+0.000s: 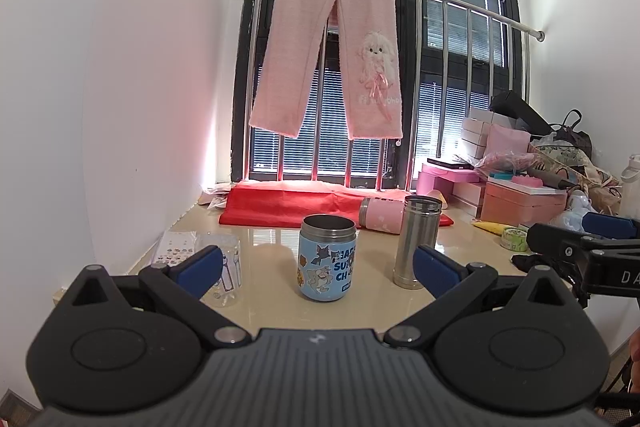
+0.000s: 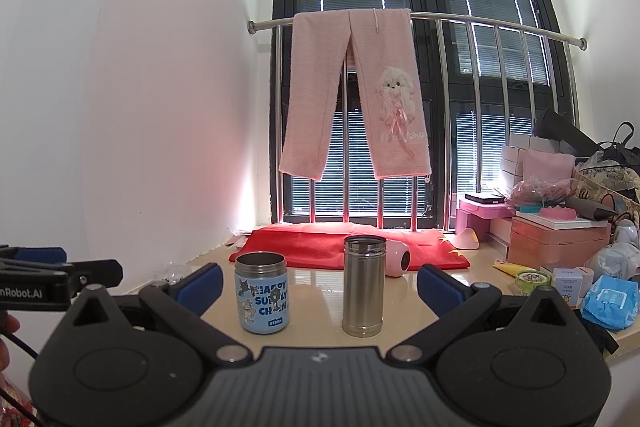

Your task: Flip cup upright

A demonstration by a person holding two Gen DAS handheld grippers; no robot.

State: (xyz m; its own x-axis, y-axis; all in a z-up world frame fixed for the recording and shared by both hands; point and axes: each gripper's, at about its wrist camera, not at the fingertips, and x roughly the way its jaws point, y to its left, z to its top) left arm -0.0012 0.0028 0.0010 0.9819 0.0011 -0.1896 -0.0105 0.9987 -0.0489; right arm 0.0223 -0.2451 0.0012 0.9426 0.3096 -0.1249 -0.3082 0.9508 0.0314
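Note:
A blue cartoon-printed cup stands upright on the beige table, mouth up. A tall steel cup stands upright to its right. A pink cup lies on its side behind them on the red cloth. A clear glass stands at the left, partly behind my left finger. My left gripper is open and empty, in front of the blue cup. My right gripper is open and empty, in front of both upright cups. Each gripper shows at the edge of the other's view.
A red cloth lies by the window bars. Pink trousers hang on the rail. Pink boxes, bags and small items crowd the right side. A white wall bounds the left. A sticker sheet lies at the left.

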